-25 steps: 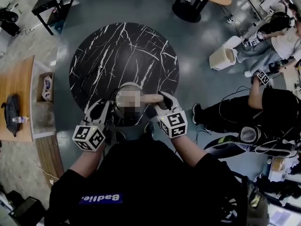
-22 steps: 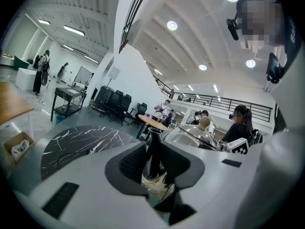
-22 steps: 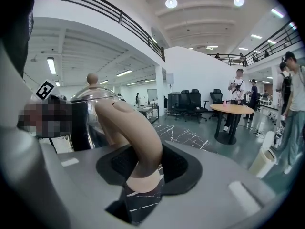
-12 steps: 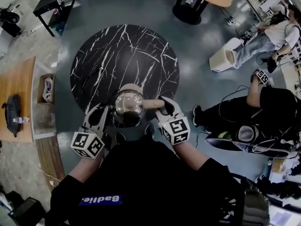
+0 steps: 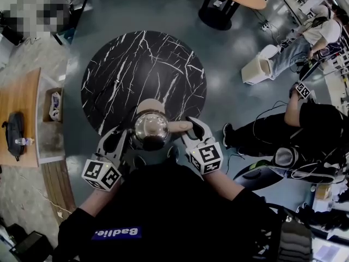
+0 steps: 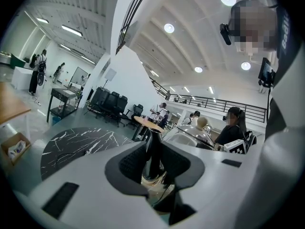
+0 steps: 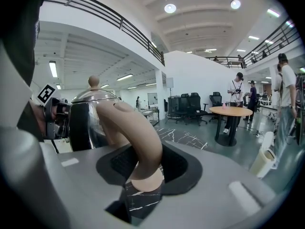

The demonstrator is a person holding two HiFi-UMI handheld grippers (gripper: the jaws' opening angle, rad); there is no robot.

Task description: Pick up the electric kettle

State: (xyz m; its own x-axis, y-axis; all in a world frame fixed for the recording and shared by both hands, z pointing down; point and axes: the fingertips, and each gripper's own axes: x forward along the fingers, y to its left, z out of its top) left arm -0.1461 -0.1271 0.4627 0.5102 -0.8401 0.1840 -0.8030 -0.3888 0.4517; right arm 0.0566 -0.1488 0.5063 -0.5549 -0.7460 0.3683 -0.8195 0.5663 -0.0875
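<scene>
Jaws of the right gripper [image 5: 192, 127] are clamped on the handle [image 7: 133, 132] of the kettle [image 5: 151, 131], those of the left gripper [image 5: 115, 141] on its other side, and it is held over the near edge of the desk [image 5: 142, 64], apparently already lifted.

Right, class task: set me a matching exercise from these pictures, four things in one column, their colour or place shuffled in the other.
Things:
1 kettle handle
2 kettle body
3 round table
4 bin

Descriptions:
A black with white veins
B cream, standing on the floor
C shiny metal
D beige, between the jaws of the right gripper

Pairs: 1-D, 2-C, 3-A, 4-B
</scene>
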